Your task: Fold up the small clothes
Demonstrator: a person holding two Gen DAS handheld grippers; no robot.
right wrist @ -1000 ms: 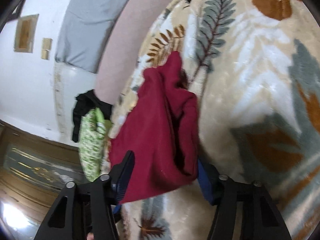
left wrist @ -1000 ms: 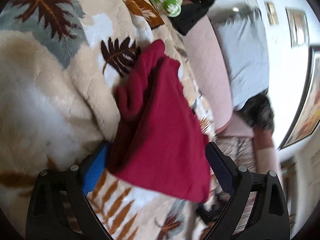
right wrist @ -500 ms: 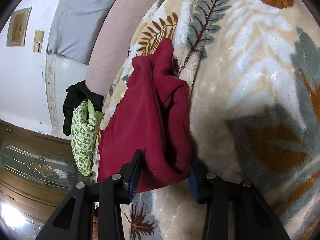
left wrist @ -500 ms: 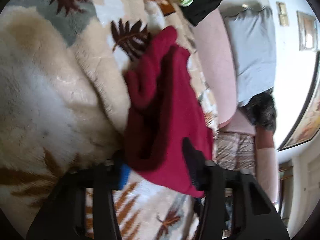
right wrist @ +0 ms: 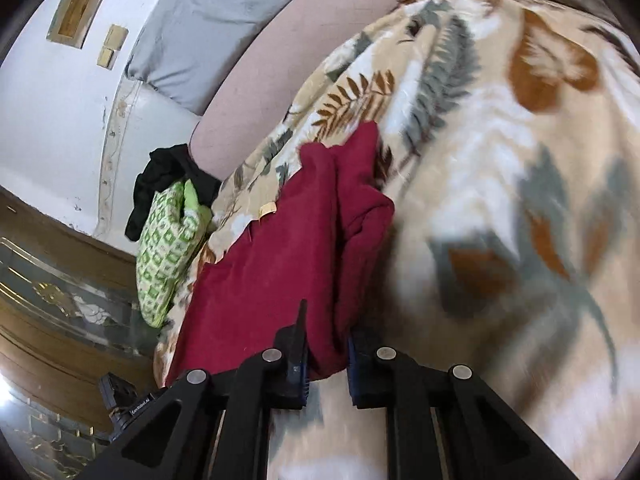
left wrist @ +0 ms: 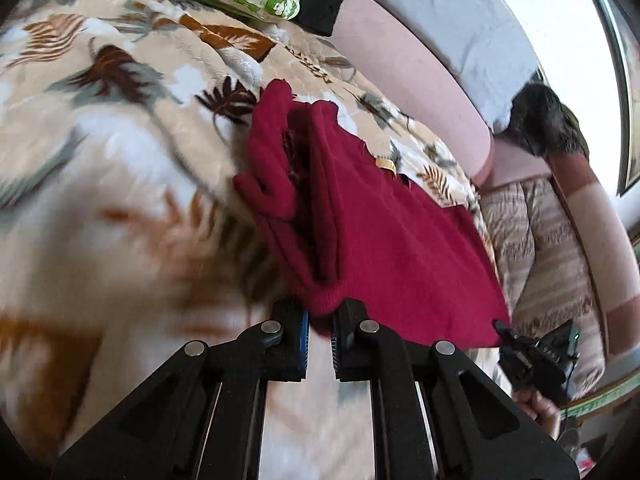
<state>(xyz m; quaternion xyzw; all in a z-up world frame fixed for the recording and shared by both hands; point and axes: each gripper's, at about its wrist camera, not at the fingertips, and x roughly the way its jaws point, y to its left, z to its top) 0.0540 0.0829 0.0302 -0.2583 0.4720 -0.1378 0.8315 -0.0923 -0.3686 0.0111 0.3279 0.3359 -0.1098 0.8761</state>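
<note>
While both jaws have just closed onto its near edge, the crimson garment (left wrist: 372, 240) lies bunched in thick folds.

A home, and by its furnishings a bedroom: a thick plush blanket (left wrist: 100, 152) printed with brown and grey-green leaves covers a bed, with a pink quilted bedspread (left wrist: 404, 72) and a grey pillow (left wrist: 460, 20) along its far edge against a white wall (right wrist: 52, 120). Small framed plates (right wrist: 80, 10) hang on that wall, a green-patterned cloth (right wrist: 164, 256) and a black garment (right wrist: 160, 184) lie at the bed's corner, and a wooden panel with ornate glass (right wrist: 48, 292) stands beyond
</note>
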